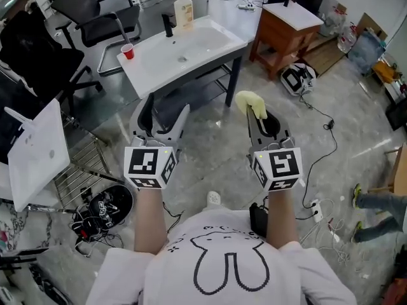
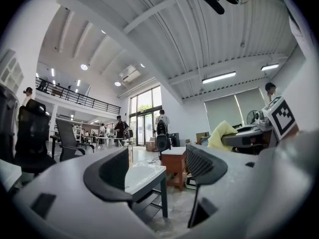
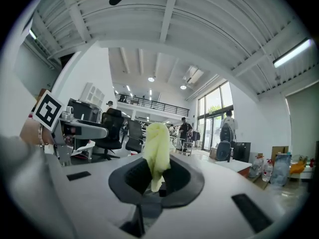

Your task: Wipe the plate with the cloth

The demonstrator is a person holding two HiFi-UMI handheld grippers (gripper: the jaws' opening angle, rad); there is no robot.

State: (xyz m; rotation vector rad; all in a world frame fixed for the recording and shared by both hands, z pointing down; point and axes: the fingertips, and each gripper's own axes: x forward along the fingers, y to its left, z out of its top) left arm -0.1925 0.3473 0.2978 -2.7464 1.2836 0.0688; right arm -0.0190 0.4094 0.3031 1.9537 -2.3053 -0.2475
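Crumpled yellow cloth (image 3: 156, 148), upright, pinched

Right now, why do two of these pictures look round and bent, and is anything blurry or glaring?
Left gripper view: fisheye lens, black corners, bowed ceiling beams; the near left gripper looks soft, the background sharper. Right gripper view: same round warp, bright windows, the yellow cloth crisp. Head view: nearly straight lines, even light, glossy floor.
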